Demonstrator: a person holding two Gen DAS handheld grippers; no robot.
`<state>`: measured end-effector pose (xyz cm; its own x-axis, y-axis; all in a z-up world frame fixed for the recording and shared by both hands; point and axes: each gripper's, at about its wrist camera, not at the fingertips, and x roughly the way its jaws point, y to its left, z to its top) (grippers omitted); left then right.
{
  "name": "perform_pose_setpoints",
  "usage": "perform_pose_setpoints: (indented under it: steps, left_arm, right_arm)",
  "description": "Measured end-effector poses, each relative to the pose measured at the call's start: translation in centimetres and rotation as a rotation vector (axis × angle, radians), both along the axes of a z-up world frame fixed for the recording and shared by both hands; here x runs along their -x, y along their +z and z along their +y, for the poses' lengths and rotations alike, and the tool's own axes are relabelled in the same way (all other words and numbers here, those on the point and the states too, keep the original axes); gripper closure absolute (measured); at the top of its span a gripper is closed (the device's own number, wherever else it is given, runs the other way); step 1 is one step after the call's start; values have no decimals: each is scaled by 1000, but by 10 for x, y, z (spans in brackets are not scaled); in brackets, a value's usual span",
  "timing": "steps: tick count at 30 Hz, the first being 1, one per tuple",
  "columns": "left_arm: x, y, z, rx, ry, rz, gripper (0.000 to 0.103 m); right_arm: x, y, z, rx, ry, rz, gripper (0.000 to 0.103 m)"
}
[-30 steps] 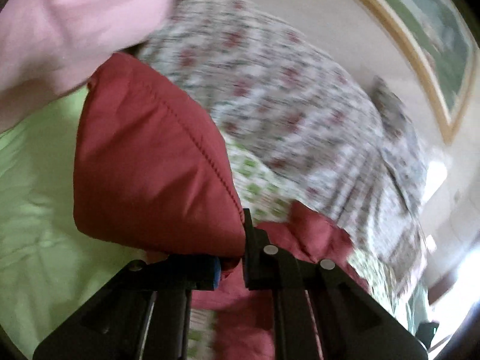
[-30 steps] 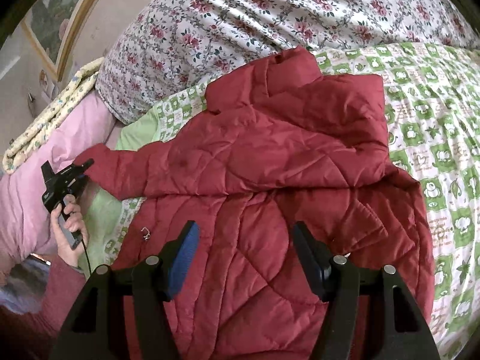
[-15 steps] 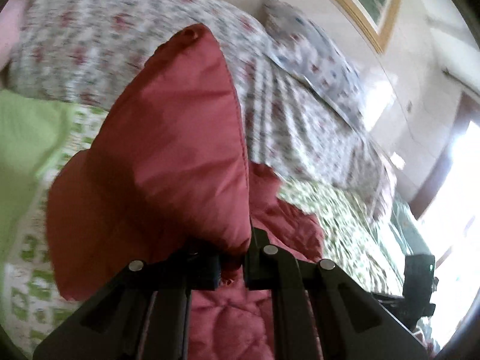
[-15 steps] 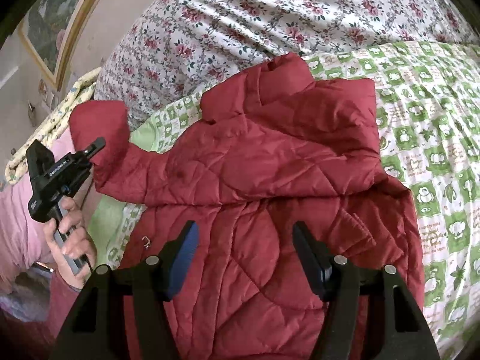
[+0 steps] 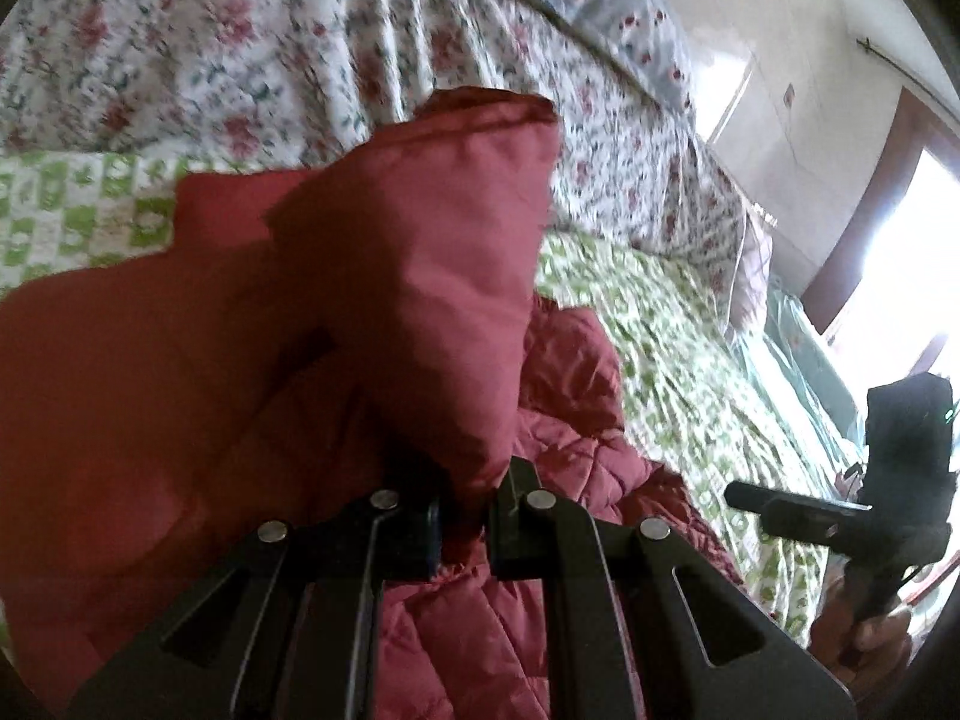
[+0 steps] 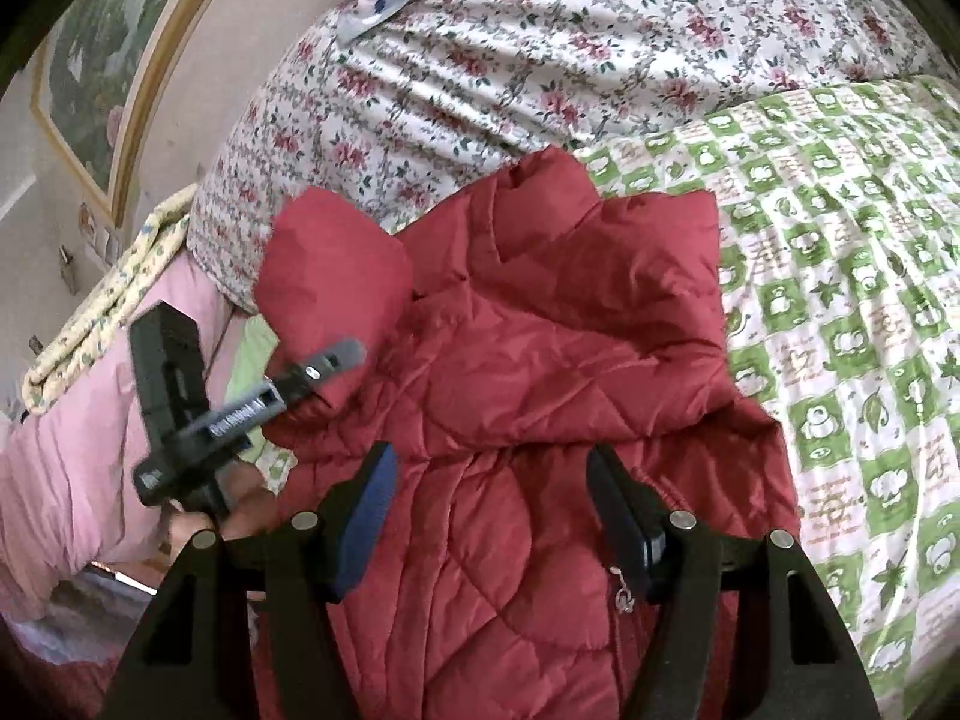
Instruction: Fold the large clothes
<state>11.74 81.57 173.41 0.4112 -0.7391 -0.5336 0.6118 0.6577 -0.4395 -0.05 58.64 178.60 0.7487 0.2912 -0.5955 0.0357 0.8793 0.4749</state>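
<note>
Left wrist view shows the left gripper (image 5: 462, 534) angled downward over the bed, its two black jaws clamped together on the sleeve (image 5: 384, 276) of one red jacket (image 5: 570, 396), so the sleeve's smooth red fabric stands up in a puffed fold ahead of the fingers and hides much of what lies behind it. Seen from the right wrist, that gripper (image 6: 345, 355) comes in from the left edge, gripped by a hand (image 6: 240, 510), with the sleeve's end (image 6: 333, 258) raised over the jacket's left shoulder area. One right gripper (image 6: 489, 510) hovers tilted down above the jacket's lower front, its two jaws standing well apart with nothing pinched between them; the blue pad (image 6: 369, 516) of one finger shows on the inner face. In the left view the right gripper (image 5: 729, 495) appears at the far right, blurred. The jacket is quilted in a diamond stitch, padded and slightly shiny, and lies spread on the green-and-white checked bedsheet (image 6: 852, 324), its collar toward a large floral duvet (image 6: 540, 54) printed with small pink roses. A small metal zipper pull (image 6: 621, 588) lies near the right finger. One pink blanket (image 6: 54, 468) sits bundled at the left, and one gold-framed picture (image 6: 90, 72) hangs on the wall.
</note>
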Motion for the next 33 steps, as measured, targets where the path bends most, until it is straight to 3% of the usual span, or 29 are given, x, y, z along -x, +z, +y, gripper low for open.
perform_pose_setpoints:
  steps: [5, 11, 16, 23, 26, 28, 30, 33]
  left_arm:
    - [-4, -12, -16, -4, -37, 47, 95]
    - [-6, -40, -34, -53, -64, 111, 93]
    - [2, -42, -37, -50, -92, 125, 77]
    - [6, -42, -40, -76, -94, 107, 65]
    - [8, -41, -37, -81, -92, 113, 62]
    - [11, -38, -32, -77, -101, 130, 61]
    - [18, -30, -20, -62, -111, 139, 61]
    - [27, -16, 3, -44, -105, 129, 61]
  right_arm:
    - [-7, -3, -13, -40, -19, -11, 35]
    - [-34, -7, -30, -172, -11, -22, 35]
    - [-71, -16, -34, -238, -1, 15, 35]
    - [-121, -39, -25, -231, -15, 106, 35]
    - [-129, -51, -27, -215, -28, 133, 47]
    - [-131, -57, -29, -191, -50, 152, 93]
    - [-128, -61, -34, -199, -59, 148, 95]
    - [-120, -53, -36, -124, -73, 117, 98]
